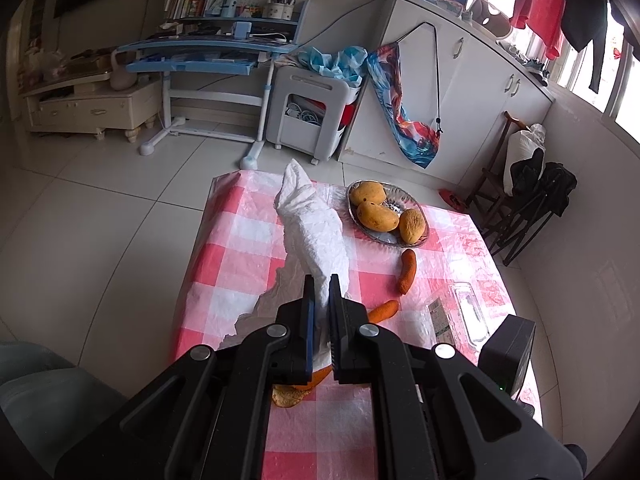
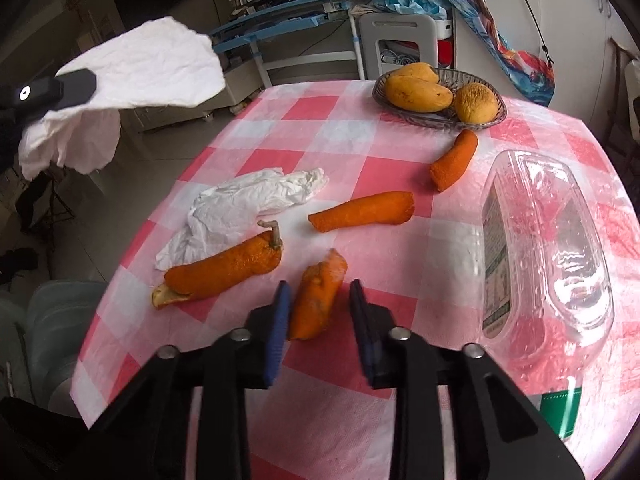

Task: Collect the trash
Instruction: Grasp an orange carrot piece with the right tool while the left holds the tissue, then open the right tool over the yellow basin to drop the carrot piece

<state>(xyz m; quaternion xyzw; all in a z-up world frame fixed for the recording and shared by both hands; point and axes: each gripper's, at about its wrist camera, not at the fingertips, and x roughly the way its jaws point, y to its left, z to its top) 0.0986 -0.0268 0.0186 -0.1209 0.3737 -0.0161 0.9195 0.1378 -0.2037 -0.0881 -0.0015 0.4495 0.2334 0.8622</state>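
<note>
Left of the fruit basket, above the tabletop: left gripper (image 1: 322, 292) holds a white tissue (image 1: 316, 224) aloft, jaws closed tight on its lower end; lifting it clear of the cloth suggests it is trash being carried off
Crumpled tissue (image 2: 248, 204): lies flat on the tabletop (image 2: 340, 120) left of the fruit basket (image 2: 476, 120), loose and not gripped, likely waiting its turn
Stalked peel (image 2: 224, 270): nearer the camera than the basket, beside the crumpled tissue, pith edge showing at its left end
Right gripper (image 2: 320, 308): jaws stand either side of a short orange peel (image 2: 318, 296), the left pad touching it, a gap on the right, so not yet a firm grip; I judge this peel is the next piece to collect
Other peels: one (image 2: 364, 212) mid-cloth, one (image 2: 456, 160) just below the basket, both untouched
Fruit basket: holds whole yellow fruit, evidently kept, not trash
Clear plastic bottle (image 2: 552, 240): lies on its side right of the basket
Writing: bottle label (image 2: 496, 264) has green and white print, too small to read
</note>
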